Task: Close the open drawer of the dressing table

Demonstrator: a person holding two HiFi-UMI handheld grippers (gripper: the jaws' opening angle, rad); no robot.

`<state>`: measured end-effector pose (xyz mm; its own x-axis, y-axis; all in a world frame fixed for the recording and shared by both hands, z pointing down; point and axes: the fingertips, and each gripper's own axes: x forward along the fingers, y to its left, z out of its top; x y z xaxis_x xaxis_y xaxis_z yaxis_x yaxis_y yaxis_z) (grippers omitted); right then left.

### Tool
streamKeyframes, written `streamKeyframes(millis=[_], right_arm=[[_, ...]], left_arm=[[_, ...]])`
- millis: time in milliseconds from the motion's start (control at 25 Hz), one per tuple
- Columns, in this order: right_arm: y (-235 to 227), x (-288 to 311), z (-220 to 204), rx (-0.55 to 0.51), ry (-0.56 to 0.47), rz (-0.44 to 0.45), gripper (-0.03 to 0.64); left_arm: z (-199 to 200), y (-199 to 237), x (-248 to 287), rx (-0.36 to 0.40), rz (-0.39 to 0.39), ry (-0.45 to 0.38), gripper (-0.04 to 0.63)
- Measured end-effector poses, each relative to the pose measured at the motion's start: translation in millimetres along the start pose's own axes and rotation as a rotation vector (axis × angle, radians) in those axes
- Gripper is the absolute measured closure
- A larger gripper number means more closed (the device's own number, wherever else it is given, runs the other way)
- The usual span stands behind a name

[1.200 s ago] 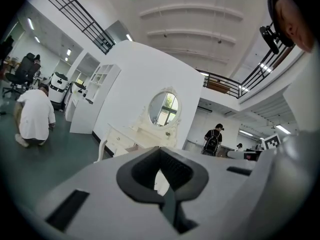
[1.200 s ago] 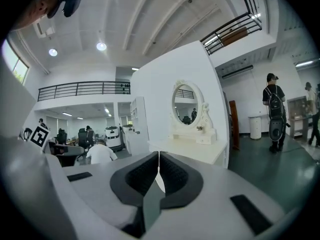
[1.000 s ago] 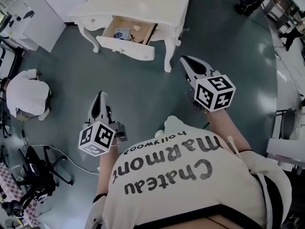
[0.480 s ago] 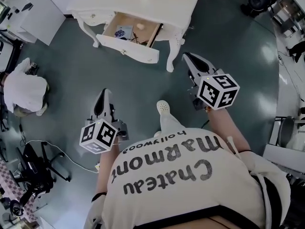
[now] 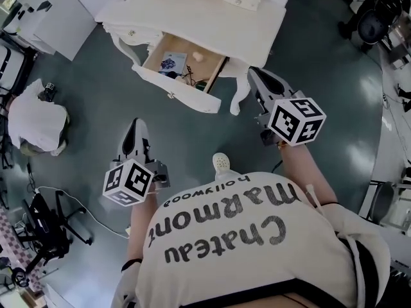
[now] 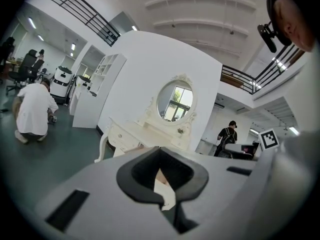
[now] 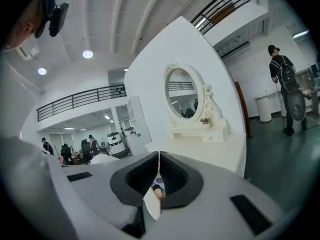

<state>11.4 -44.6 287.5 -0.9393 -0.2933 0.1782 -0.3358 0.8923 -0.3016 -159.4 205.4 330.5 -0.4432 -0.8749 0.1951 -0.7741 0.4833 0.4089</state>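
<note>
The cream dressing table (image 5: 192, 11) stands at the top of the head view, with its drawer (image 5: 185, 94) pulled out toward me. Inside lie a blue-patterned item (image 5: 171, 62), a small pale lump and a dark cord. My left gripper (image 5: 135, 126) hovers over the floor, short of the drawer front and to its left, jaws shut and empty. My right gripper (image 5: 254, 76) is shut and empty next to the table's front right leg (image 5: 239, 98), right of the drawer. In the left gripper view the gripper (image 6: 160, 150) faces the table (image 6: 127, 134). In the right gripper view the gripper (image 7: 159, 154) faces the tabletop (image 7: 210, 151).
A person in white (image 5: 35, 124) crouches on the dark green floor at the left. Black stands and a cable (image 5: 48, 226) lie lower left, and a white cabinet (image 5: 45, 11) is upper left. My shoe (image 5: 221, 162) is below the drawer. Another person (image 7: 282, 79) stands right of the table.
Both grippers have advanced toward the dressing table, which now looks closer and larger. The right gripper has come level with the front right leg. The drawer is as far out as before.
</note>
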Motion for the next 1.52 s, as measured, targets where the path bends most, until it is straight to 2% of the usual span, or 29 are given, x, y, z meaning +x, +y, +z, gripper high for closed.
streamKeyframes(millis=[200,320,400,560,640,800,1000,1320,1520], right_arm=[[-31.1,31.9,23.4,-0.001,-0.014,0.024,0.586],[-50.6,48.4,23.2,0.005,0.000,0.034,0.586],[-61.4,56.9,19.5,-0.001,0.020,0.038,0.586],[-78.6,67.6,9.6,-0.004,0.047,0.037,0.586],[-87.8,71.2,2.7,0.009,0.054,0.032,0.586],[-103.7,74.7,-9.2,0.036,0.076,0.009,0.586],[-122.2,74.7,-16.4,0.061,0.082,-0.034,0.586],[-139.2,81.1,-8.9,0.048,0.088,-0.090,0.586],[-156.8,89.6,-7.6,0.070,0.093,-0.138,0.586]], left_arm=[[8.6,11.9,38.4,-0.002,0.062,-0.036,0.587],[-2.6,35.2,53.4,-0.026,0.149,-0.045,0.586],[-16.3,48.1,61.1,-0.036,0.187,-0.030,0.586],[-53.1,63.2,74.5,-0.090,0.195,0.046,0.582],[-70.3,67.4,81.9,-0.090,0.194,0.091,0.569],[-98.0,74.1,97.1,-0.092,0.191,0.183,0.484],[-125.6,81.1,117.9,-0.043,0.169,0.297,0.436],[-151.4,87.7,158.5,0.008,0.116,0.442,0.404],[-170.9,88.8,182.5,0.100,0.061,0.556,0.396]])
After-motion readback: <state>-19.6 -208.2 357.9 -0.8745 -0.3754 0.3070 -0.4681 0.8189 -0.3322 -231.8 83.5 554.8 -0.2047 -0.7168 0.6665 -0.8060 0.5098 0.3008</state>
